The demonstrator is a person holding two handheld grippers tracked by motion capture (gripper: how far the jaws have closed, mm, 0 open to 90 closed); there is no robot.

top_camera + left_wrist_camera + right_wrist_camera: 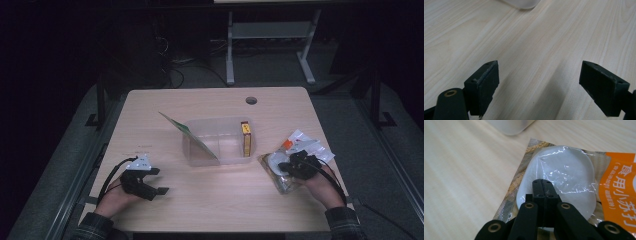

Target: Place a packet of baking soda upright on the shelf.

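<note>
- Bin [200, 131] at tabletop [150, 115] centre already holds a box [246, 138] and a card [187, 134].
- Right claw [543, 185], pressed together, sits over a pouch [564, 173] at four o'clock, apparently pinching nothing.
- Left claw [539, 82] spread, idle at eight o'clock; packing looks unfinished.

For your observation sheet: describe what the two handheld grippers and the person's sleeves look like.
Both the left gripper and the right gripper are black, each trailing a black cable. The left one carries a grey three-cornered plate. Its fingers are blocky black pads, with brass-coloured rivets at the linkages. The sleeves are dark plaid.
</note>
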